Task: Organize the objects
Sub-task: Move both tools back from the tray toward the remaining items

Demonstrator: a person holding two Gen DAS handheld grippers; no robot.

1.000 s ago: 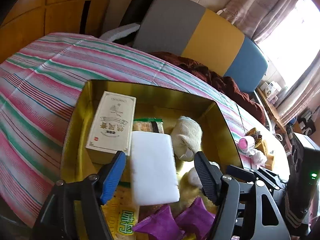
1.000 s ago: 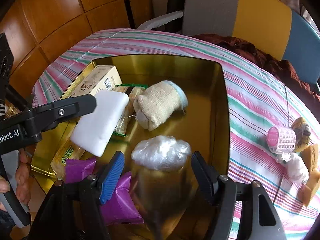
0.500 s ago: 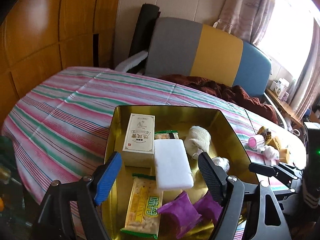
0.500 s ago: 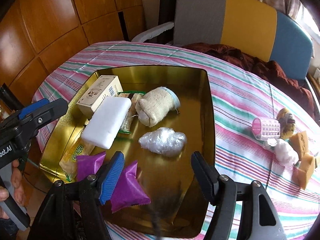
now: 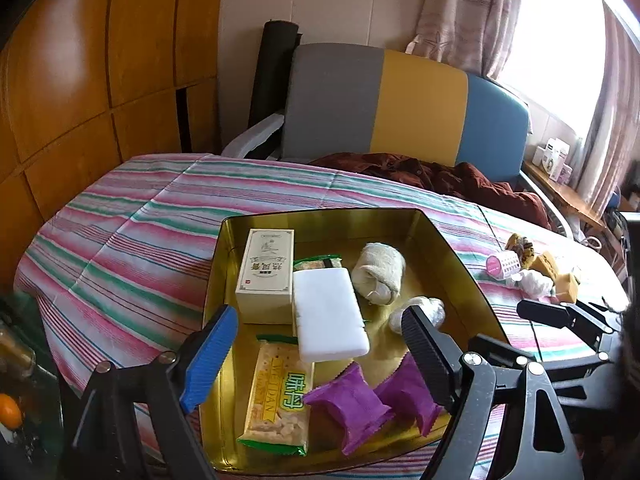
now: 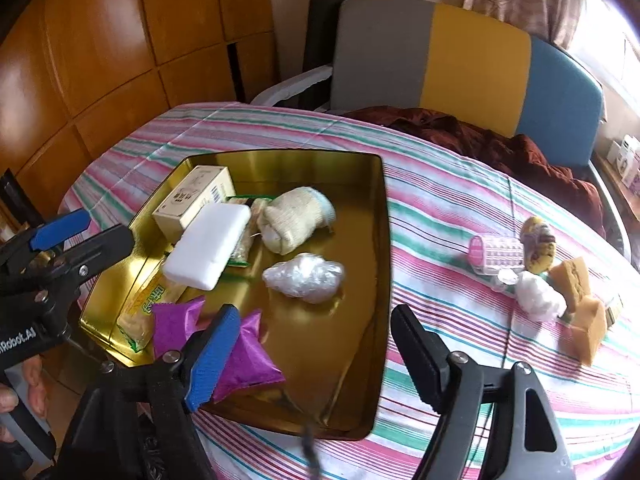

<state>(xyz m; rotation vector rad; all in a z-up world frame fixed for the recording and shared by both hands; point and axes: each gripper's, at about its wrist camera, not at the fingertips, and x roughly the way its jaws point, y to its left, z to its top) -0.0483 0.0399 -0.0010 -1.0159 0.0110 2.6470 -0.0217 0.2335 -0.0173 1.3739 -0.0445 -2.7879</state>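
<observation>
Filling the gold tray (image 6: 384,240): a cream carton (image 5: 266,276), white foam block (image 5: 328,312), rolled sock (image 6: 296,218), cracker packet (image 5: 280,400), two purple sachets (image 5: 348,404) and a crumpled plastic bag (image 6: 306,276) lie gathered inside, presumably as the sorting bin. Left gripper (image 5: 320,356) and right gripper (image 6: 308,356) hover above, jaws opening, nothing between them. A pink roller (image 6: 498,254), yellow sponges (image 6: 576,300) and a white wad (image 6: 538,296) lie apart on the striped tablecloth (image 6: 440,208), seemingly unsorted.

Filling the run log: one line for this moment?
left hand-held gripper: opening, empty | right hand-held gripper: opening, empty | gold tray: loaded
</observation>
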